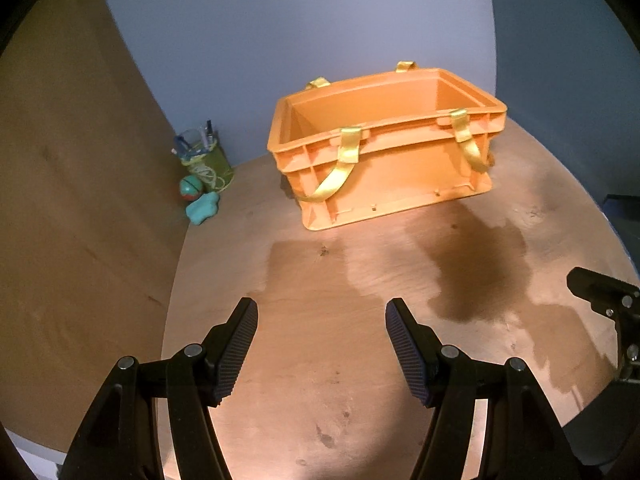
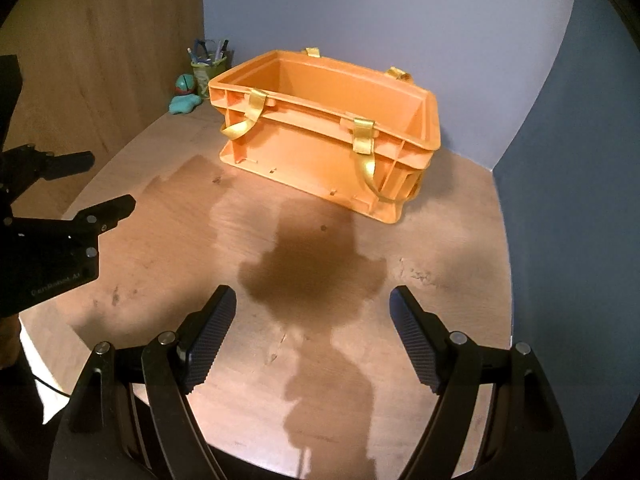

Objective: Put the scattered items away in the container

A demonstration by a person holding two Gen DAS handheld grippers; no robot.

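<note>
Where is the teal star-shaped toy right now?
The teal star-shaped toy lies on the table's far left, before the green pen cup and beside the ball.

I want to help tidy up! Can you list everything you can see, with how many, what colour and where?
crate: one, orange with yellow straps, on the table by the back wall
cup: one, green, holding pens, in the left back corner
ball: one, teal and red, in front of the cup
blob toy: one, teal, in front of the ball
table: one, brown wood
left gripper: one, black, open, empty
right gripper: one, black, open, empty
</note>
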